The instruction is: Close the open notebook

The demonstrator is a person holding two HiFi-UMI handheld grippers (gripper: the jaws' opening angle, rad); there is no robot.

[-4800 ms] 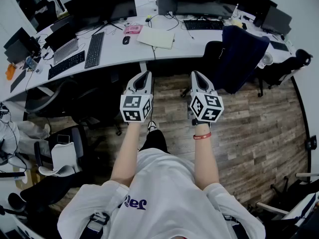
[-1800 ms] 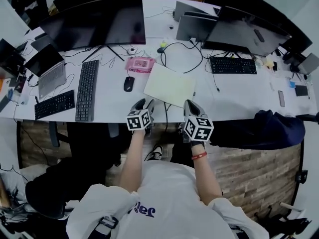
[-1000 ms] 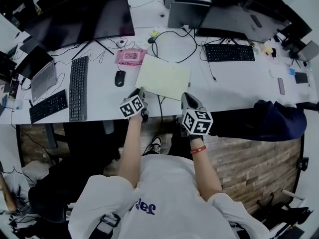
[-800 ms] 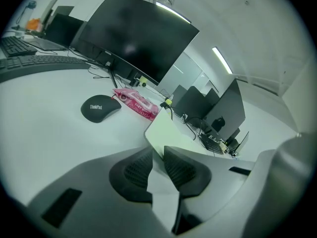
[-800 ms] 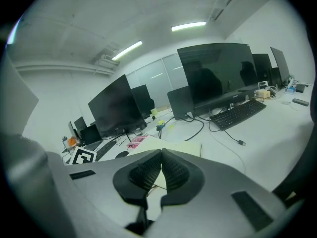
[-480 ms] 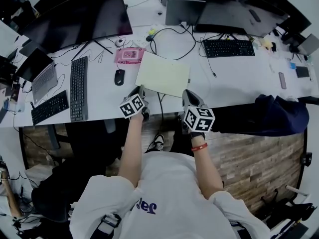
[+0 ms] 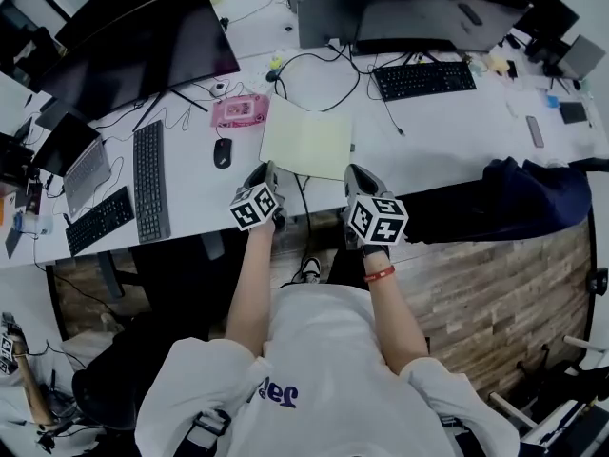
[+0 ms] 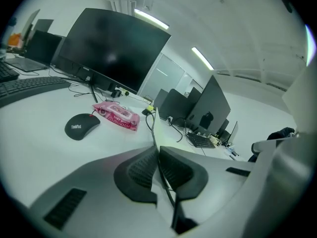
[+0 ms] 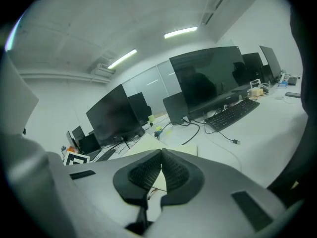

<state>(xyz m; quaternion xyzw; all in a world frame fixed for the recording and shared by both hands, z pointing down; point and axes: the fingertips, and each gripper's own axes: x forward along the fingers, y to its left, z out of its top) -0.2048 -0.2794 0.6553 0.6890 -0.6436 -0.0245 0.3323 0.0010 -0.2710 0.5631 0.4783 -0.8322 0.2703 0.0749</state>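
The open notebook [image 7: 306, 141], pale yellow-green, lies on the white desk [image 7: 428, 141] near its front edge. My left gripper [image 7: 266, 169] is at its near left corner. In the left gripper view, the jaws [image 8: 157, 150] are closing, and a thin leaf of the notebook [image 8: 165, 136] stands edge-on between the pads, raised off the desk. My right gripper [image 7: 352, 171] is by the near right corner, and its jaws [image 9: 161, 155] are shut with nothing in them. From there the notebook [image 9: 147, 143] lies just beyond the tips.
A black mouse [image 7: 221, 152] and a pink wipes pack [image 7: 240, 110] sit left of the notebook. Keyboards [image 7: 150, 181] [image 7: 423, 79] and monitors [image 7: 133, 41] stand behind. A black cable [image 7: 303, 193] hangs over the desk edge between the grippers. A dark jacket [image 7: 514, 193] lies at the right.
My left gripper has stayed at the notebook's near left corner and risen a little. The right gripper has hardly moved. The view has shifted slightly.
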